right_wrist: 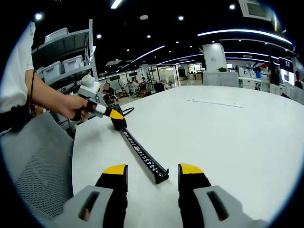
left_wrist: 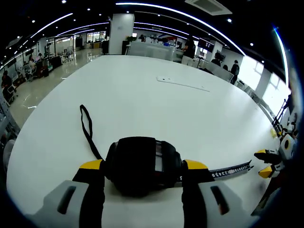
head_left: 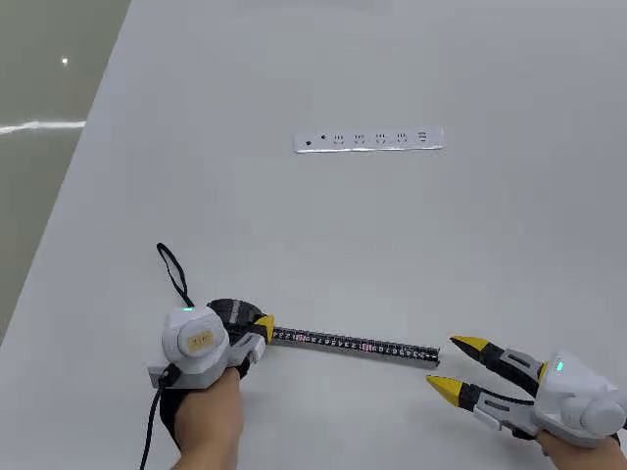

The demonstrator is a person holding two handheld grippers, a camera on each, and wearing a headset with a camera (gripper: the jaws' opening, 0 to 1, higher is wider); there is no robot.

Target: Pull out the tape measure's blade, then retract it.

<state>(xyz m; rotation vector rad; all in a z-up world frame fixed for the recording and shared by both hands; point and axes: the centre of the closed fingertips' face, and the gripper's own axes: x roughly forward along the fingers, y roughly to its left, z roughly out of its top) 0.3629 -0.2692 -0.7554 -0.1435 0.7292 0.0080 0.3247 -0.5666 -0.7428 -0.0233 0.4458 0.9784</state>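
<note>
The black tape measure case [head_left: 232, 315] [left_wrist: 142, 164] lies on the white table, with my left gripper [head_left: 253, 338] [left_wrist: 142, 166] shut on its sides. Its black wrist strap [head_left: 173, 271] [left_wrist: 88, 128] trails away on the table. The dark blade [head_left: 355, 345] [right_wrist: 142, 152] [left_wrist: 230, 169] lies pulled out flat to the right. Its end hook [head_left: 433, 354] [right_wrist: 160, 176] rests just in front of my right gripper [head_left: 453, 365] [right_wrist: 149, 170], which stands open with nothing between its yellow tips.
A white power strip [head_left: 368, 140] [left_wrist: 183, 83] [right_wrist: 210, 102] lies farther back on the table [head_left: 411, 245]. The table's left edge [head_left: 73, 186] borders a shiny floor. A grey mesh chair [right_wrist: 35, 166] stands beside the table in the right gripper view.
</note>
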